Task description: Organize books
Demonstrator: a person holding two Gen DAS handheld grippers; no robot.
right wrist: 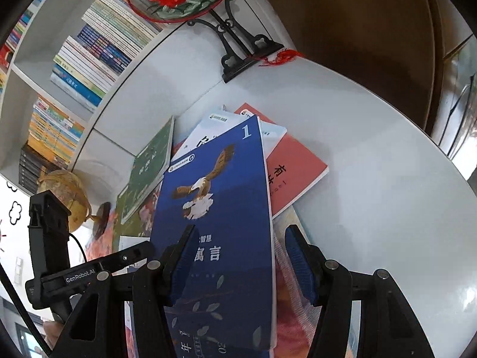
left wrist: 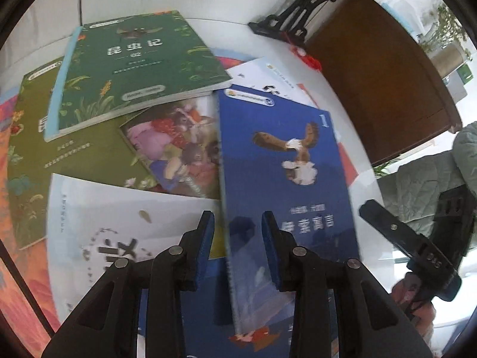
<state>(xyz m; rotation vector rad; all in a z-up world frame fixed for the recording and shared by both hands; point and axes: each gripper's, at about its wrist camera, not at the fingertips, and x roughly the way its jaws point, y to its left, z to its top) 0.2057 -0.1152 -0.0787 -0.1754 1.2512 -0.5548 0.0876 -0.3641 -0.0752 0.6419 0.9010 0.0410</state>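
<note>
Rightward, bare white table (right wrist: 372, 155); left gripper (left wrist: 238, 238) clamped on blue eagle book (left wrist: 283, 164), right gripper (right wrist: 238, 256) apart astride it.

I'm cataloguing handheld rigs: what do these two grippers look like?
Both the left gripper and the right gripper are black plastic linkages with silver pivot pins and blue ribbed pads on the jaws. One body reads "GenRobot.AI" and trails a black cable.

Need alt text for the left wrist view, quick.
The left tongs straddle the lower edge of a tilted blue eagle-cover book. Behind it a green plant-cover book tops other books scattered on the white table.
</note>
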